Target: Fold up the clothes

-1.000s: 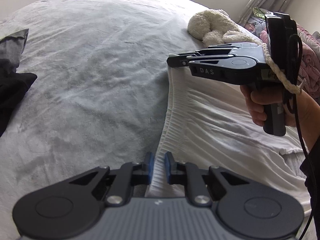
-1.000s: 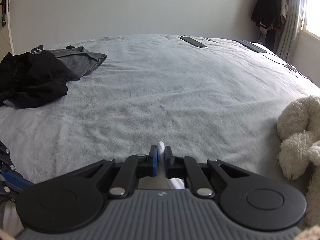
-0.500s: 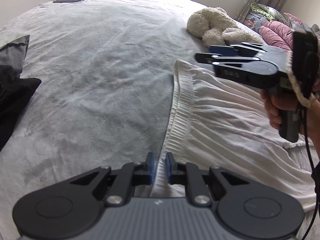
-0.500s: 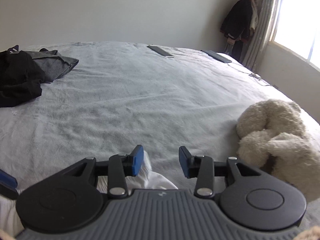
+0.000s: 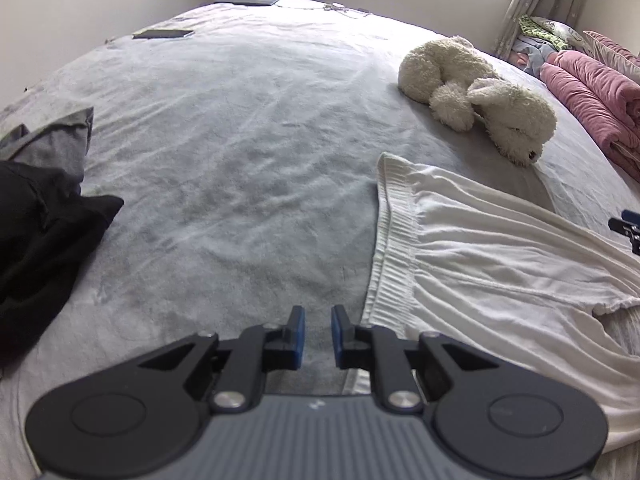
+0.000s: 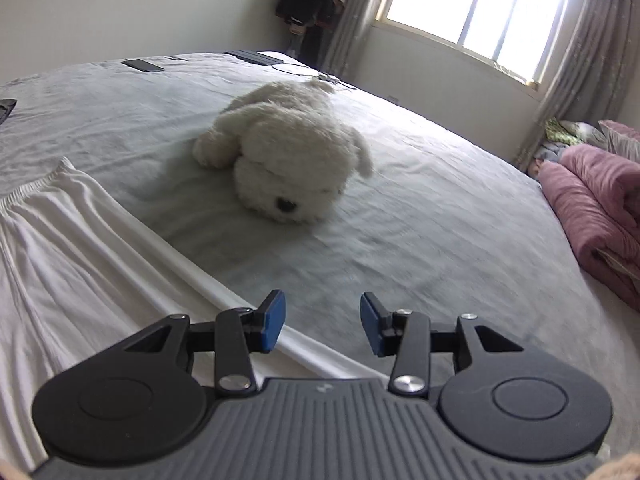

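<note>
R claw released white shorts.

Bedspread was pale grey, plain. Garment was white w/ a ribbed waistband. Stuffed toy was cream-white, black nose. Clothes pile at left was black, w/ a grey piece behind it. Folded blanket was dusty pink. Curtains were grey w/ a faint small print. Both grippers, left & right, were black w/ blue pads & grey ribbed bodies.
</note>
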`<state>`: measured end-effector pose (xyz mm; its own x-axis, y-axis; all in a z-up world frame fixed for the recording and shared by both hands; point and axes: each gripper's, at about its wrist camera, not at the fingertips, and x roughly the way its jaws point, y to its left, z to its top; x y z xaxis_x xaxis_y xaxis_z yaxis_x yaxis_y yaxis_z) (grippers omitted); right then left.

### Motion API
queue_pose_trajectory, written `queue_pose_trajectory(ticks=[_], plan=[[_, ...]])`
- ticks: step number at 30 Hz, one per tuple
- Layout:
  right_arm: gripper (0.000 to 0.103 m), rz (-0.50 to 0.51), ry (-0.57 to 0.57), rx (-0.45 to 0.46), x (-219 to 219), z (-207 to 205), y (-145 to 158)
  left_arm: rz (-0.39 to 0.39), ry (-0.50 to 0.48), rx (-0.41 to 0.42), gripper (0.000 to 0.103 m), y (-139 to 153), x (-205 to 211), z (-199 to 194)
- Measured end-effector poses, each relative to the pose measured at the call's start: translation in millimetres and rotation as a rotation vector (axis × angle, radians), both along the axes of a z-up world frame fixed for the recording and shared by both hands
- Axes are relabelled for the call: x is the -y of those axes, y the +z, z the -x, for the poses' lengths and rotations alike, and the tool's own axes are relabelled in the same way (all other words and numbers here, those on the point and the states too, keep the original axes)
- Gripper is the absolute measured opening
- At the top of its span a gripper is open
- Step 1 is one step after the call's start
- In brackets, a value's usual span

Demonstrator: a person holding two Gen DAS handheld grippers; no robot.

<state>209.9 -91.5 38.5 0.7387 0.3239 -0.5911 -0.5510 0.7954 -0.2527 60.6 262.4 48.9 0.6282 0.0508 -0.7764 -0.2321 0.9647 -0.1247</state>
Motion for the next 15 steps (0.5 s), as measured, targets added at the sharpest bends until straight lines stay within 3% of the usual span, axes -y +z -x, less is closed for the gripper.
queue_pose_trajectory(ticks=[4, 11, 15], plan=[[0.039, 0.017, -0.095, -0.031, 50, 0, -6, 0.038, -0.051, 0.037, 0.014, 5, 18, -5], [0.04, 0.06, -0.102, -0.024, 57, -13, -16, 0.047, -0.15, 0.048, 0.015, 4, 53, -16], [0.04, -0.026, -0.133, -0.045, 75, -28, -6, 0.05, -0.154, 0.034, 0.015, 2, 61, -24]])
